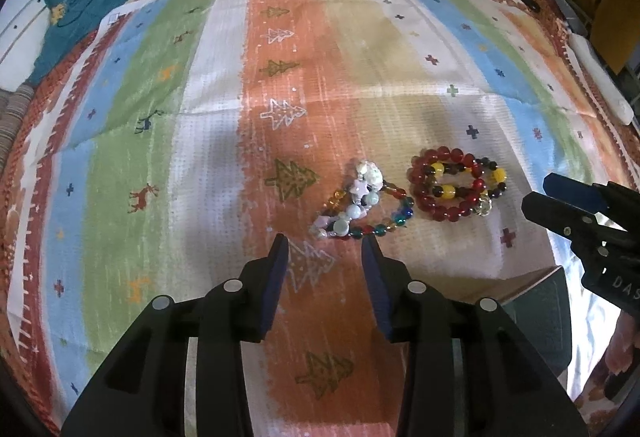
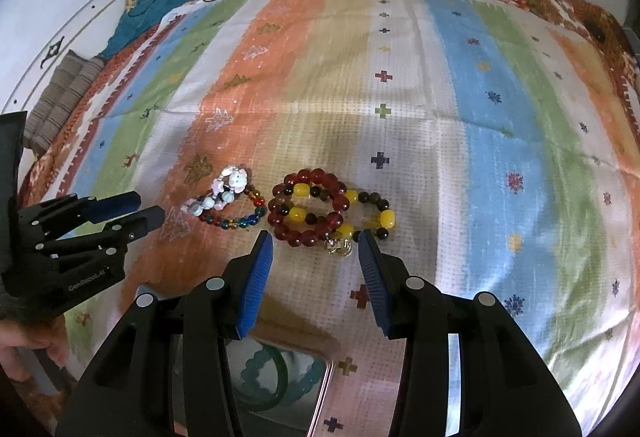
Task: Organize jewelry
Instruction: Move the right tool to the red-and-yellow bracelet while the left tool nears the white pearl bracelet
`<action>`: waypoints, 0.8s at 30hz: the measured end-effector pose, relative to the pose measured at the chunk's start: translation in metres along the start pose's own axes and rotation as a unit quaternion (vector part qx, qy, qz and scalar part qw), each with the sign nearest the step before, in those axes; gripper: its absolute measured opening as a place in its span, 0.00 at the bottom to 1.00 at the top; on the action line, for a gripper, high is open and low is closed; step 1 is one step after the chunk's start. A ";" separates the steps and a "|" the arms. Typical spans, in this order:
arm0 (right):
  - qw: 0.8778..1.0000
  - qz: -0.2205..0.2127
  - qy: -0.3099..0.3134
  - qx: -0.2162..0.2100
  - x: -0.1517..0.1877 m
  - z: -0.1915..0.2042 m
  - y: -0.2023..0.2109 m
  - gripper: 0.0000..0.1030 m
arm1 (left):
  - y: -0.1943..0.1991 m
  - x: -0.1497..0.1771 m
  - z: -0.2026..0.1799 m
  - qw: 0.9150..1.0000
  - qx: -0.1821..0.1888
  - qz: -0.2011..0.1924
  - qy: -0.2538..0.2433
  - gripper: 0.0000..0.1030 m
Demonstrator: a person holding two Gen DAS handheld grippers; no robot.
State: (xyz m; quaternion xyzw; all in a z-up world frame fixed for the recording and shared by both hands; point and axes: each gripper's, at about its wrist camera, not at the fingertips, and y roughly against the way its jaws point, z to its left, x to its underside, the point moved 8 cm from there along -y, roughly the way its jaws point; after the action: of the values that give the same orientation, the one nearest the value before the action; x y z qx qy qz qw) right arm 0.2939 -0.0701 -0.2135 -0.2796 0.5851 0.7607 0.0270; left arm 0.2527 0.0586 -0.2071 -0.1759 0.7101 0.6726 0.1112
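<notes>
A box (image 2: pixel 280 377) lies under the right gripper (image 2: pixel 316 241), mostly hidden by the gripper body; only a corner shows, holding 2 teal-green bangles (image 2: pixel 264 377), 1 smooth and 1 scalloped. In the left wrist view the same box is cut to a dark wedge at the lower right. White lettering on the left gripper's (image 1: pixel 324 249) side reads "GenRobot.AI", small and blurred; on the right gripper only "DAS" can be read before the frame cuts it off.

2 bead clusters lie side by side, slightly apart, on the striped woven cloth (image 1: pixel 360 77) printed with trees, deer and crosses, toward its near edge. The multicoloured glass-bead bracelet with pale star and flower beads (image 1: pixel 360 205) lies just ahead of the left gripper, whose jaws stand wide apart and hold nothing. The dark red, yellow and black round-bead bracelets (image 2: pixel 328 213), with a small silvery charm, lie just ahead of the right gripper, its jaws also wide open and empty.
</notes>
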 end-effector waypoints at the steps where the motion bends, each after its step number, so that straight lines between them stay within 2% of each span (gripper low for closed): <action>1: 1.000 0.001 0.003 0.001 0.000 0.000 -0.002 0.43 | -0.002 -0.001 0.000 1.000 0.001 0.002 0.001 0.37; 9: 1.000 0.009 0.000 0.012 -0.006 -0.009 -0.020 0.43 | -0.018 -0.004 0.001 1.000 0.007 0.014 0.006 0.37; 17: 1.000 0.024 0.001 0.004 -0.011 -0.008 -0.037 0.43 | -0.033 -0.007 0.008 0.999 0.013 0.025 0.015 0.37; 22: 0.999 0.036 0.007 0.002 -0.011 -0.006 -0.047 0.43 | -0.041 -0.007 0.003 0.999 0.015 0.031 -0.005 0.37; 24: 0.999 0.036 0.002 0.008 -0.011 -0.009 -0.050 0.39 | -0.042 -0.007 0.002 0.999 0.021 0.033 -0.001 0.37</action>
State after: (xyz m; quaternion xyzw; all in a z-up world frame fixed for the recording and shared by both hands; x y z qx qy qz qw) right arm 0.3254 -0.0595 -0.2539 -0.2594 0.6007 0.7562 0.0006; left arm 0.2757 0.0602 -0.2433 -0.1492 0.7295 0.6609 0.0931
